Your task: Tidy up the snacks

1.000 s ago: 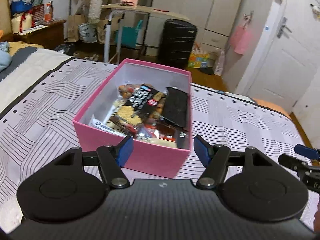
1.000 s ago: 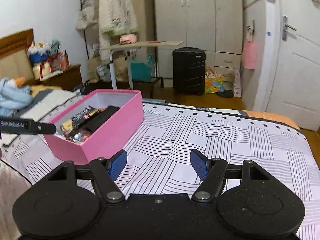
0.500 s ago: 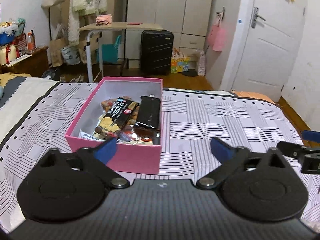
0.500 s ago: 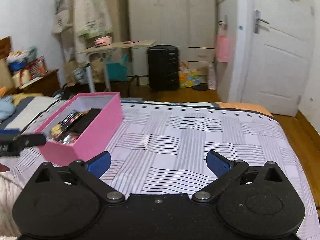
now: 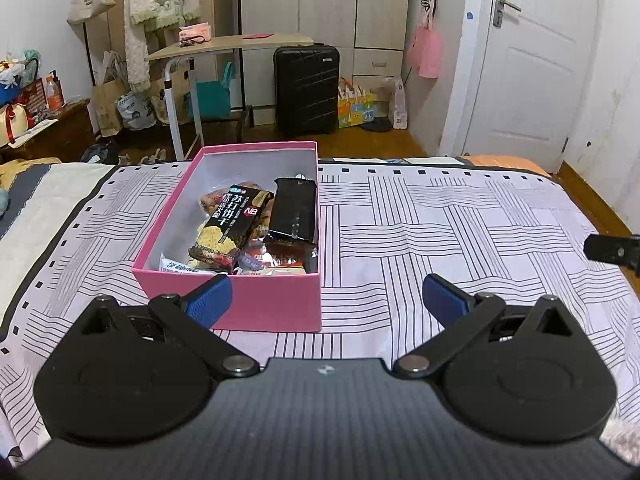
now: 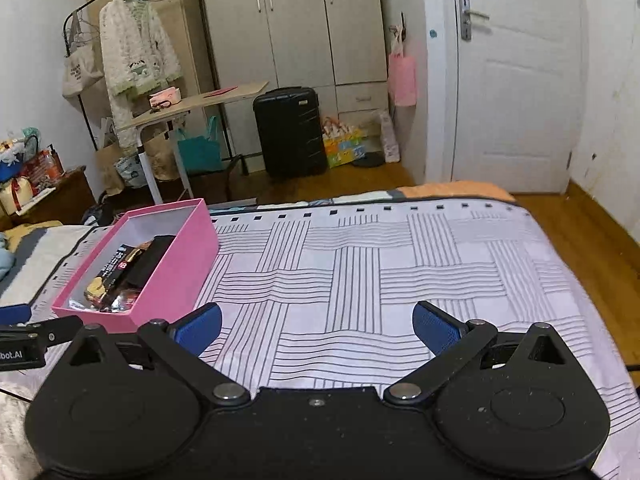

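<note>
**Both grippers wide, snacks sitting in the pink box**

Left gripper (image 5: pixel 324 294) spread wide, blue pads far apart, nothing between them. Left pad (image 5: pixel 210 298) overlapping the near wall of the pink box (image 5: pixel 276 304) in view, contact impossible to judge. Right pad (image 5: pixel 442 300) out over bare striped bedspread (image 5: pixel 460 220).

Pink box resting open on the bed, left of centre, long axis running away from the camera. Inside: a dark soda cracker packet (image 5: pixel 234 220) lying slanted on top of the heap, a plain black packet (image 5: pixel 296 208) beside it against the right wall, smaller wrapped snacks (image 5: pixel 260 258) crowded at the near end.

Over to the right gripper (image 6: pixel 316 326), equally wide, pads apart and holding nothing, hovering above the bedspread well to the right of the box (image 6: pixel 172 276). Box seen from the side there, same dark packets (image 6: pixel 128 268) poking above the rim. Tip of the other gripper (image 6: pixel 24 344) just visible at the far left edge.

Beyond the bed: black suitcase (image 5: pixel 306 88), white door (image 5: pixel 532 60).
</note>
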Available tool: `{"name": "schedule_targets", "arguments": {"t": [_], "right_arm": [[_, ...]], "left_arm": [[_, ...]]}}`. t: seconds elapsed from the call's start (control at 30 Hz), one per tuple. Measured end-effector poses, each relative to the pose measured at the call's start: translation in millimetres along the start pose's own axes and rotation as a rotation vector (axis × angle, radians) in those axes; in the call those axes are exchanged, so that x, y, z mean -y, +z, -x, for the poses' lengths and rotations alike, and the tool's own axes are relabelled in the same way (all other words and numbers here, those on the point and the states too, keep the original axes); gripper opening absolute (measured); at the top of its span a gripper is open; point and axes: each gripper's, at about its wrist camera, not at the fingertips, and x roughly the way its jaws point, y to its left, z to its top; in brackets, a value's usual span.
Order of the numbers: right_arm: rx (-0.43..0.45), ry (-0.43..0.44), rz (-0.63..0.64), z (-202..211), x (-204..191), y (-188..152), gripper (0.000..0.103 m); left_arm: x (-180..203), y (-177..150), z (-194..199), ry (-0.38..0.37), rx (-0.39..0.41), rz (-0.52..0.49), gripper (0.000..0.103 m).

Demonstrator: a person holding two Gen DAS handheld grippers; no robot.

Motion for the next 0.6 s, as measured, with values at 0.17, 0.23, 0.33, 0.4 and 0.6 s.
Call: {"name": "schedule_targets", "arguments": {"t": [0.17,0.23,0.33,0.4,0.6], "right_arm": [[0.022,-0.045,0.068,6.9,-10.8,-3.7,0.102],[0.019,-0.057,0.089,5.1,-15.2,-5.8,0.102],[0.016,-0.061,0.108,0.5,-19.3,-9.0,0.102],[0.014,-0.071,0.115,-3.8,-20.3,-11.3,0.102],[0.016,-0.068,0.112,-7.0,-20.5,-13.7,0.102]], "left_arm": [[3.2,-0.5,1.2,0.007,-0.004,-0.007,0.103],[3.2,-0.5,1.0,0.007,-0.005,-0.006,0.103],[6.3,-0.5,1.3,0.012,-0.007,-0.015,0.103],[9.2,-1.7,0.8,0.024,-0.008,-0.031,0.103],[12.7,-4.1,-3.4,0.030,-0.027,-0.037,0.103]]}}
